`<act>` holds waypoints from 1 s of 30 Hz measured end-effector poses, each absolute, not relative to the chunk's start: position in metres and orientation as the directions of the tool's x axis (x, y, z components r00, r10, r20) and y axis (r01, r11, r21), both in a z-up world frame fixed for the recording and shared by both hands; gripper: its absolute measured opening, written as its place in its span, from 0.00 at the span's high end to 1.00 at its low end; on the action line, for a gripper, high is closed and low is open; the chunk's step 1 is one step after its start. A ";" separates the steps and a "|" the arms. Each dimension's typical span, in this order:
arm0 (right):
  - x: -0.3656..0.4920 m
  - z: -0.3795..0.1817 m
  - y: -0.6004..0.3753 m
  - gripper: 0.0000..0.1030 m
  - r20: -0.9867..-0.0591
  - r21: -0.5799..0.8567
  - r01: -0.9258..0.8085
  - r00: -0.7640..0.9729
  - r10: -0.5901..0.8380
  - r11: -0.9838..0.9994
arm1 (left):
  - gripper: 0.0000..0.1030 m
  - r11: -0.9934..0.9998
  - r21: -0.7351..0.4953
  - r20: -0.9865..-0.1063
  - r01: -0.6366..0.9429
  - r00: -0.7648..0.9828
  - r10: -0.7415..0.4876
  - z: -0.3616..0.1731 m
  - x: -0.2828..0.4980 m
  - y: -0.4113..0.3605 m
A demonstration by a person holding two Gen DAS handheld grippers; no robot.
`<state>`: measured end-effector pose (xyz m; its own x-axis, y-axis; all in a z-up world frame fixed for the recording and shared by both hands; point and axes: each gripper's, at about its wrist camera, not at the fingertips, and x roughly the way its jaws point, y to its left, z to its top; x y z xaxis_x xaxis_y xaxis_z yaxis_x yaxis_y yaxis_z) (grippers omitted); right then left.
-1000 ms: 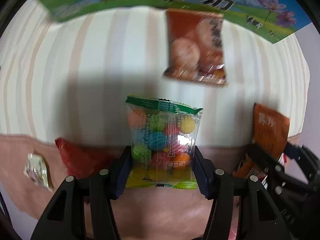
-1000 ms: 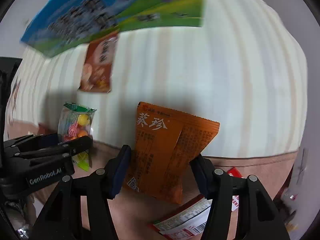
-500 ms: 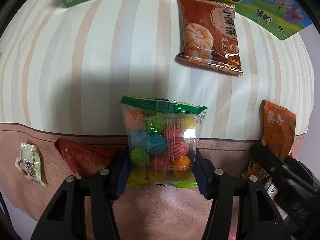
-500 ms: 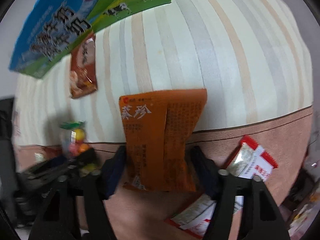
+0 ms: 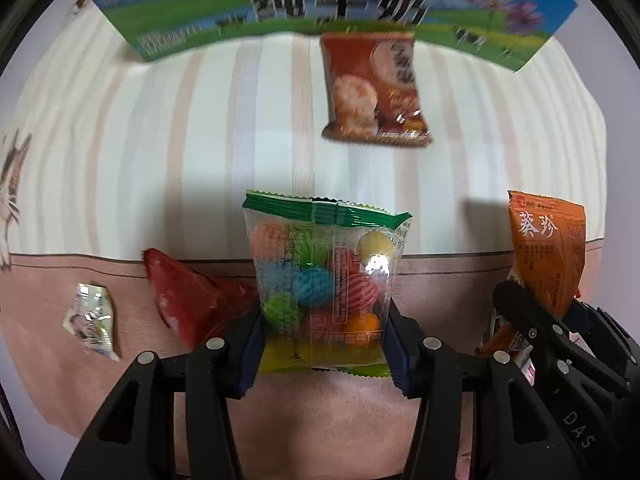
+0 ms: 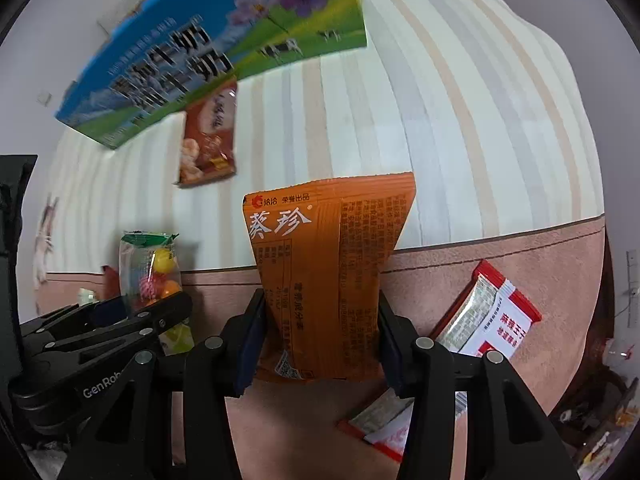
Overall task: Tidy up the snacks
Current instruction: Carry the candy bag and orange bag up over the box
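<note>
My left gripper [image 5: 324,344] is shut on a clear candy bag [image 5: 324,280] with a green top and coloured balls, held upright above the cloth. My right gripper [image 6: 318,344] is shut on an orange snack packet [image 6: 324,264], also upright. Each held packet shows in the other view: the orange packet [image 5: 548,248] at the right, the candy bag [image 6: 150,268] at the left. A red-brown cracker packet [image 5: 372,88] lies on the striped cloth just below a blue-green milk carton box [image 5: 320,4].
A red packet [image 5: 188,296] and a small silver wrapper [image 5: 92,320] lie on the pink cloth at the left. Red-and-white packets [image 6: 488,312] lie on the pink cloth at the right. The striped cloth [image 6: 460,140] covers the far half.
Both grippers have tilted up and moved toward the box: the milk carton box and cracker packet now sit lower and larger in view. Both packets stay gripped.
</note>
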<state>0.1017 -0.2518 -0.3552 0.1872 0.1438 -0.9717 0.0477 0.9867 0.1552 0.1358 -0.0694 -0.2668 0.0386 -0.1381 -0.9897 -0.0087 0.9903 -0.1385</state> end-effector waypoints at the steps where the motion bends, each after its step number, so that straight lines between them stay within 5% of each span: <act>1: 0.101 -0.350 -0.253 0.49 -0.969 0.166 0.048 0.195 0.153 0.985 | 0.52 0.990 -0.140 -0.989 -0.004 0.048 -0.139 -0.260 0.135 -0.070; 17: 0.112 -0.249 -0.258 0.49 -0.874 0.375 0.043 0.348 0.338 0.926 | 0.52 0.956 -0.291 -0.941 -0.020 0.187 -0.282 -0.140 0.133 -0.030; 30: 0.214 -0.194 -0.250 0.49 -0.832 0.364 -0.044 0.434 0.346 0.930 | 0.52 0.948 -0.317 -0.905 -0.009 0.303 -0.300 -0.089 0.251 -0.004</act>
